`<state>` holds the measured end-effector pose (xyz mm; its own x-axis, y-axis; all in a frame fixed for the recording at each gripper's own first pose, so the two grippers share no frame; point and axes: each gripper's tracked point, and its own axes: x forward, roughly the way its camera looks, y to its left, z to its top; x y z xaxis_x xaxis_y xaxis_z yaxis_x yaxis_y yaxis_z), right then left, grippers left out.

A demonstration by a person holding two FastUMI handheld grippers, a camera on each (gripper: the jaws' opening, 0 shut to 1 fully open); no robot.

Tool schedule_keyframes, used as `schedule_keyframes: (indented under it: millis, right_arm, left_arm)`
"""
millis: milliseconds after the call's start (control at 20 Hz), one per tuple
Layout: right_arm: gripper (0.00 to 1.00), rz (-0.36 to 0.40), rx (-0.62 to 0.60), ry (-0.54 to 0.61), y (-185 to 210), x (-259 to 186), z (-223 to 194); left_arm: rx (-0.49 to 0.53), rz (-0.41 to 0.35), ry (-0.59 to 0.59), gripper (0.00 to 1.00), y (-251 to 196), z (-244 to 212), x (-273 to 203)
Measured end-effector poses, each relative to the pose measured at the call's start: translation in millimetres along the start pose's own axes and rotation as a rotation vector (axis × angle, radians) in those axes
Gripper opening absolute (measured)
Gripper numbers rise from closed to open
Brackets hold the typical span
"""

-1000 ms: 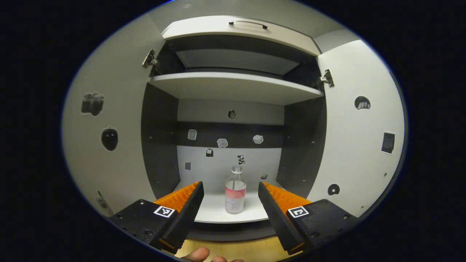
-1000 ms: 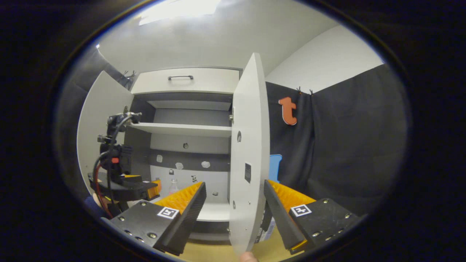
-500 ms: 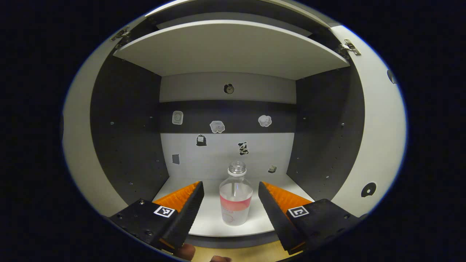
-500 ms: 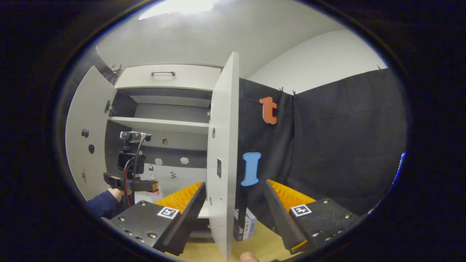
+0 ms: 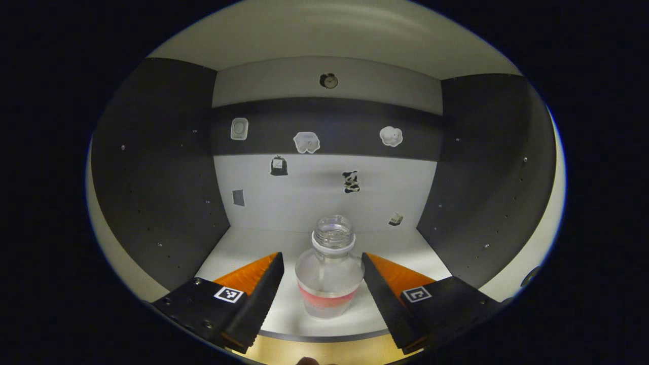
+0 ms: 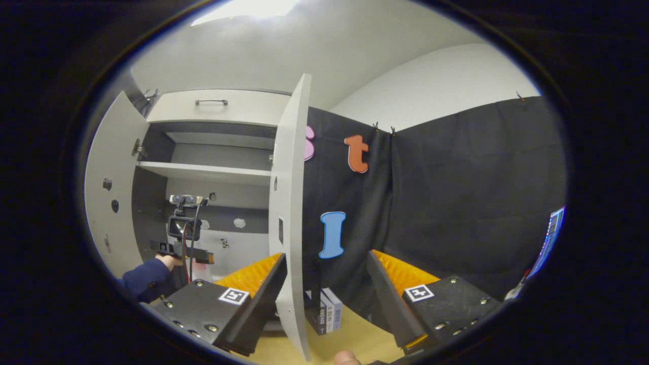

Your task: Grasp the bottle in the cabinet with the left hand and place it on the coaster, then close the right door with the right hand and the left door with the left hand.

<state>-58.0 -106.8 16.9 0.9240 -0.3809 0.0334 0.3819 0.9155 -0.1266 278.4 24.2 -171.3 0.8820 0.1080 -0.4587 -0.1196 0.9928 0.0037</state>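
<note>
A clear uncapped bottle [image 5: 329, 276] with a red band stands near the front edge of the cabinet's lower shelf [image 5: 253, 248]. My left gripper [image 5: 322, 271] is open, one finger on each side of the bottle, not pressing it. In the right gripper view the left gripper [image 6: 185, 248] reaches into the cabinet, held by a hand in a dark sleeve [image 6: 147, 276]. My right gripper [image 6: 327, 274] is open, in front of the edge of the open right door [image 6: 289, 213]. The left door [image 6: 106, 192] stands open too.
The cabinet's dark side walls [image 5: 157, 167] close in on both sides of the left gripper, with stickers on the back panel [image 5: 314, 187]. A small stack of books [image 6: 324, 317] lies on the wooden tabletop [image 6: 350, 334] beside the right door. A drawer with a handle [image 6: 210, 104] tops the cabinet.
My left gripper has moved forward into the cabinet until its fingers flank the bottle. My right gripper has swung to the right, so the right door's edge shifted left in its view.
</note>
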Motion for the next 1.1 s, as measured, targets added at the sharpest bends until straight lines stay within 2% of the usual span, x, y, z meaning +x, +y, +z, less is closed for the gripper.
schedule_keyframes:
  millis: [100, 150, 300, 350, 500, 850, 1100]
  right_arm:
    - [0.93, 0.002, 0.000, -0.001, -1, 0, -1]
    - [0.93, 0.004, 0.000, 0.000, -2, -1, -2]
    - [0.93, 0.008, 0.005, -0.002, -2, 0, -1]
    - [0.96, 0.007, 0.004, -0.003, -4, -2, -1]
    - [0.93, 0.000, 0.001, -0.006, -11, -11, -2]
    - [0.93, -0.035, 0.001, -0.022, -45, -25, 2]
    - [0.96, -0.039, -0.013, -0.036, -65, -23, 7]
  left_arm:
    - [-0.018, 0.001, 0.008, 0.92, 2, 0, 2]
    - [-0.012, -0.004, 0.009, 0.81, 2, 0, 4]
    - [-0.001, -0.015, 0.009, 0.80, 2, -1, -3]
    - [0.000, -0.023, 0.008, 0.78, 1, -2, -4]
    - [-0.031, -0.045, -0.007, 0.77, -2, -3, -19]
    - [-0.038, -0.205, -0.177, 0.77, -43, 7, -105]
    - [-0.046, -0.298, -0.243, 0.77, -64, -26, -163]
